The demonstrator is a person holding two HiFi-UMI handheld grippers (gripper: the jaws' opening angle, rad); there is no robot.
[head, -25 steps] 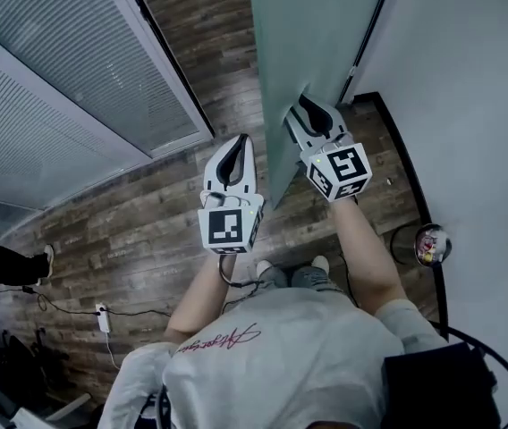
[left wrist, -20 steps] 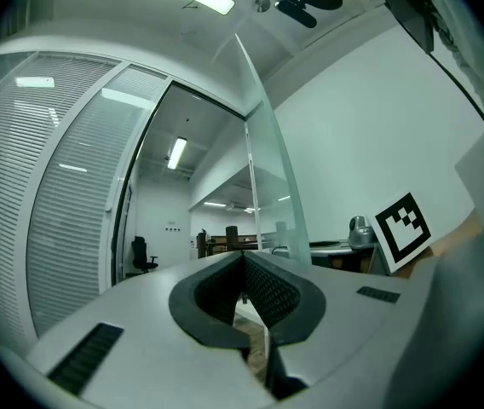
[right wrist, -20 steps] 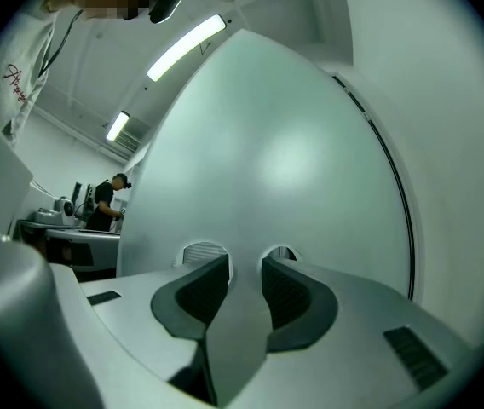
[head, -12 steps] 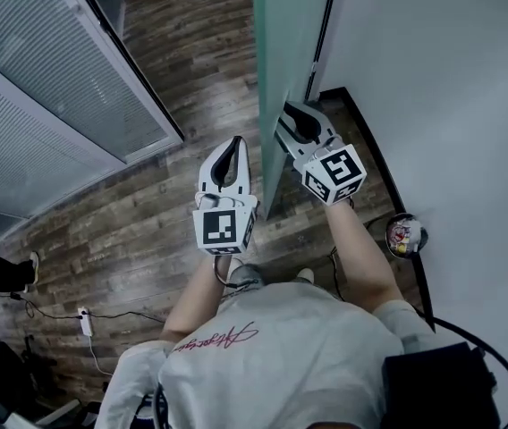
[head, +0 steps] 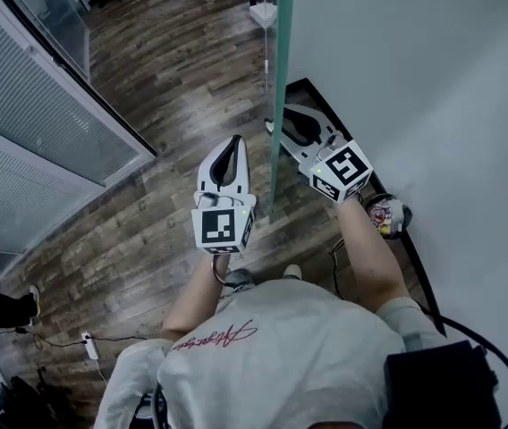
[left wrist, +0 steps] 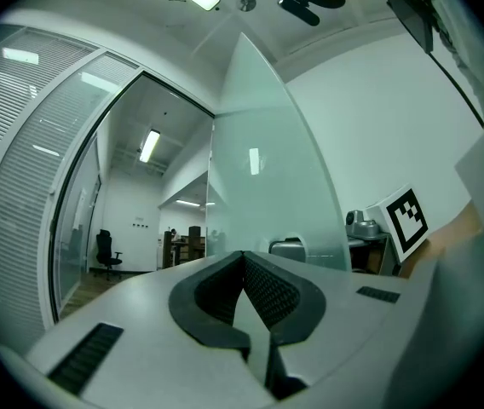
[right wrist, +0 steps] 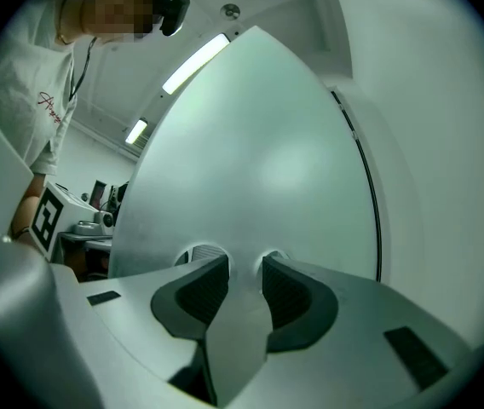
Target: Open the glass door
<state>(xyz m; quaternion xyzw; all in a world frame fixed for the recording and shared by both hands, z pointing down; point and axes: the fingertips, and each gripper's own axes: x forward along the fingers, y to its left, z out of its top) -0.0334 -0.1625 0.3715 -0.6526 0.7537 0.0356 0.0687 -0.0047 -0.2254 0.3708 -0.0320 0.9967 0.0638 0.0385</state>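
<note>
- The glass door (head: 276, 88) stands edge-on to the person, near the white wall (head: 433, 61). In the head view it runs between the two grippers.
- The right gripper (right wrist: 244, 267) is on the wall side of the door. Its jaws stand apart with nothing between them, and their tips are right at the frosted face, seemingly touching it.
- The left gripper (left wrist: 243, 256) is on the other side, just beside the door's edge. Its jaws meet tip to tip and hold nothing.
- A wood floor (head: 173, 70) lies below, with a partition (head: 30, 123) with blinds at the left.
</note>
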